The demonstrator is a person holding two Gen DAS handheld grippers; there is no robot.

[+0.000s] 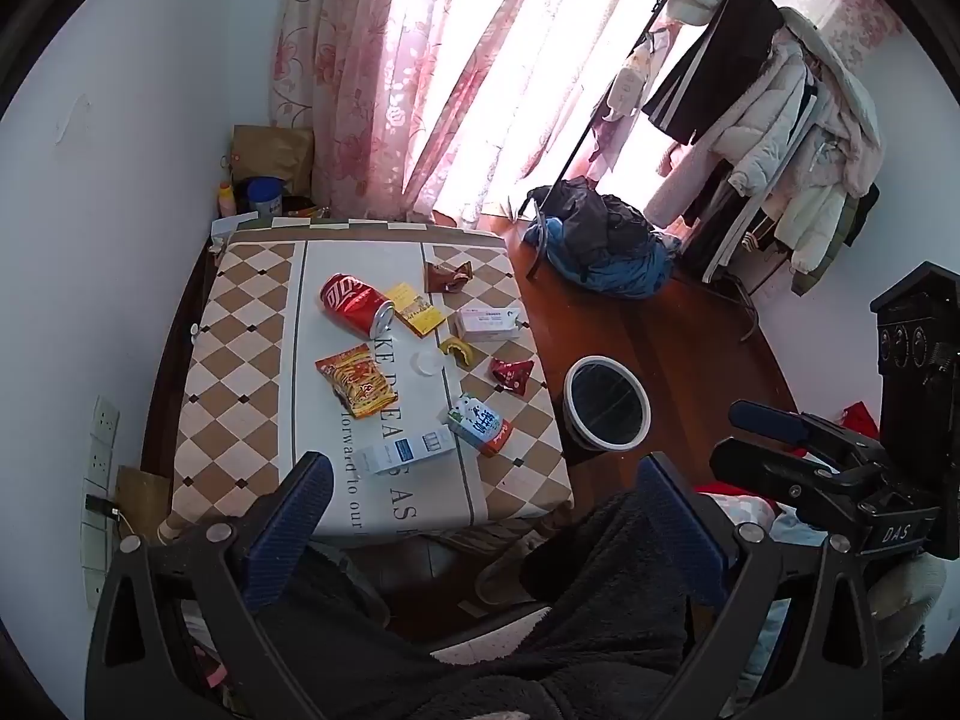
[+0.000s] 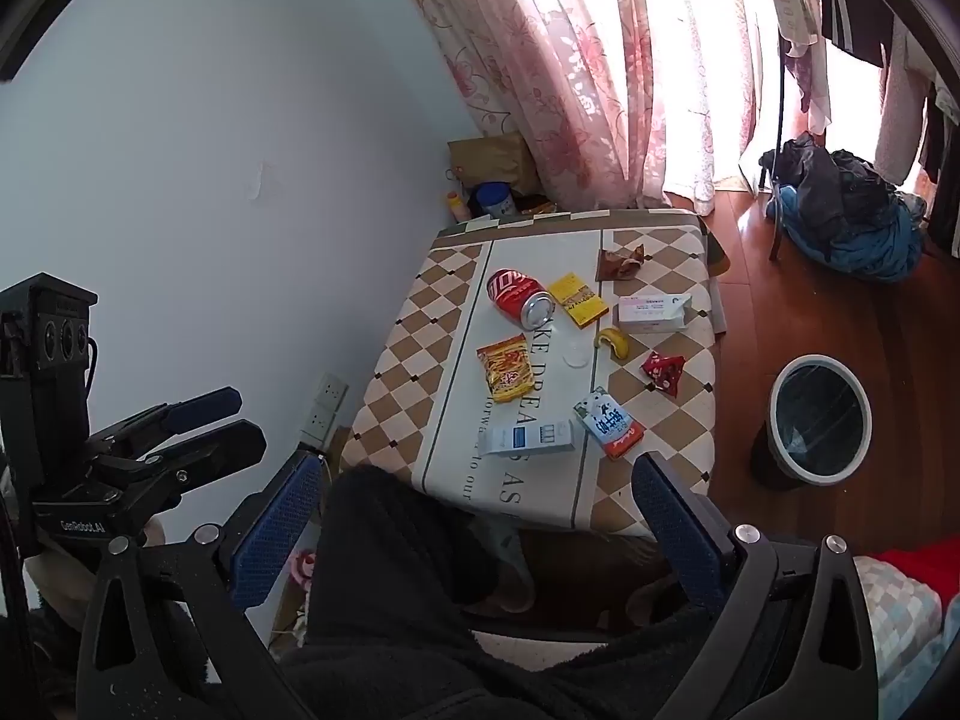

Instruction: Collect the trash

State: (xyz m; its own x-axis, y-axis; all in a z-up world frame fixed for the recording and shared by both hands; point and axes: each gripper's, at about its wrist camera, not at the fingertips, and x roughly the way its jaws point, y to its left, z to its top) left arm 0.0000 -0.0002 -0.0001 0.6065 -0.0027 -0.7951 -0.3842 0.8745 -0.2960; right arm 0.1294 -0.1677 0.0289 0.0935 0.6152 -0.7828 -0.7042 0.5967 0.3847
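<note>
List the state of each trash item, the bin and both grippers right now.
Left gripper: open, empty.
Right gripper: open, empty.
Red can: lying on its side.
Milk carton: lying flat.
Snack bag: flat on the table.
Bin: upright on the floor, lined.

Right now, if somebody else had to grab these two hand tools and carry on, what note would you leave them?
Left gripper: open, empty, held above the person's lap.
Right gripper: open, empty, likewise.
On the table: red soda can on its side, yellow packet, brown wrapper, white box, banana peel, red wrapper, orange snack bag, milk carton, blue-and-white box.
Bin: on the floor right of the table, seemingly holding no trash yet.
Done: nothing. Left: every piece.
</note>
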